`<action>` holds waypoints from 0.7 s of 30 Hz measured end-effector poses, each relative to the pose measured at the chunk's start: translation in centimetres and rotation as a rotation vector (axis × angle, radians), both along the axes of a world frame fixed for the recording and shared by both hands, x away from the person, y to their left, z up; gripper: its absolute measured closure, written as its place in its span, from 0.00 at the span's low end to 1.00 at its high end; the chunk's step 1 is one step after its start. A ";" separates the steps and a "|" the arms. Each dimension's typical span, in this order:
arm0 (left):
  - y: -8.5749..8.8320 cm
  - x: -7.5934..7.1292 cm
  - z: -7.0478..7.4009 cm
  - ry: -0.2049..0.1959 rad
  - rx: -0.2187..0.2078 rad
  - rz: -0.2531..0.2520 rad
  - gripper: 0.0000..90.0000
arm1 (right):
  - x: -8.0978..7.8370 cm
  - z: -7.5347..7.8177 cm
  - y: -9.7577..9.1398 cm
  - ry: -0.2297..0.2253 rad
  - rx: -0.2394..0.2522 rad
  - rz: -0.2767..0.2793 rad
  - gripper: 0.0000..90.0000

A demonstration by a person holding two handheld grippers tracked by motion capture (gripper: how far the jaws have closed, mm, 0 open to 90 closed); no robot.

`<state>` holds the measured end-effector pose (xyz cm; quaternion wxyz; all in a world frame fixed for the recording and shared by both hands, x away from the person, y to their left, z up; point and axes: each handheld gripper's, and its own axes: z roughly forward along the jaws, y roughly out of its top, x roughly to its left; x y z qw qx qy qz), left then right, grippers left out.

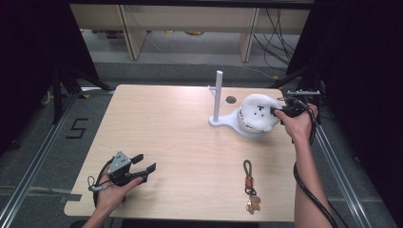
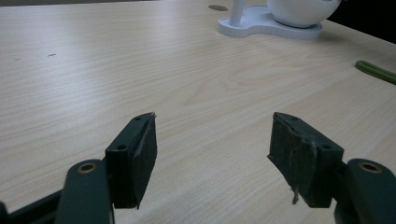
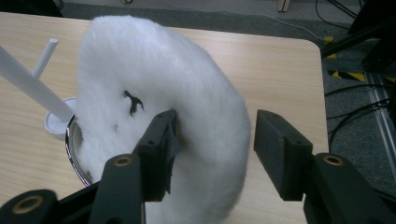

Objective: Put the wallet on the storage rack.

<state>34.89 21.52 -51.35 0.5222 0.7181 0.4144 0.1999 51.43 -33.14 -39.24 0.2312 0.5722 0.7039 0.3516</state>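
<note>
Here the right gripper [image 3: 212,140] straddles the fluffy white cover [image 3: 159,107] on the stand [image 1: 237,126], far right, jaws spread; a shallow bite could slip off. Left gripper [image 1: 141,166] rests spread, near left on the counter [image 1: 180,142].

Lab: black curtains [image 1: 28,57], floor rails [image 1: 28,166].

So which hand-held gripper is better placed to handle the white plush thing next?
The right hand-held gripper: its open jaws already straddle the edge of the white plush on the stand's base. The left hand-held gripper sits open across the table, near its front-left corner.
</note>
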 end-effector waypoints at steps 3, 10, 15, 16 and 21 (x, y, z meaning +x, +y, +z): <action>0.0 0.0 -0.1 -0.002 -0.003 -0.007 0.35 | -0.2 0.2 0.1 -0.003 0.018 -0.012 0.50; -0.1 0.0 0.1 0.002 0.000 -0.012 0.35 | -1.4 1.1 0.0 -0.014 0.031 -0.045 0.48; -0.1 0.1 0.3 -0.004 0.007 -0.010 0.35 | -2.6 1.8 -0.3 0.027 0.029 -0.082 0.49; -0.1 0.1 0.3 -0.003 0.009 -0.010 0.35 | -3.0 1.8 -0.4 0.042 0.027 -0.080 0.49; 0.0 0.1 0.2 0.000 0.008 -0.007 0.35 | -4.8 1.8 -0.3 0.103 0.053 -0.088 0.52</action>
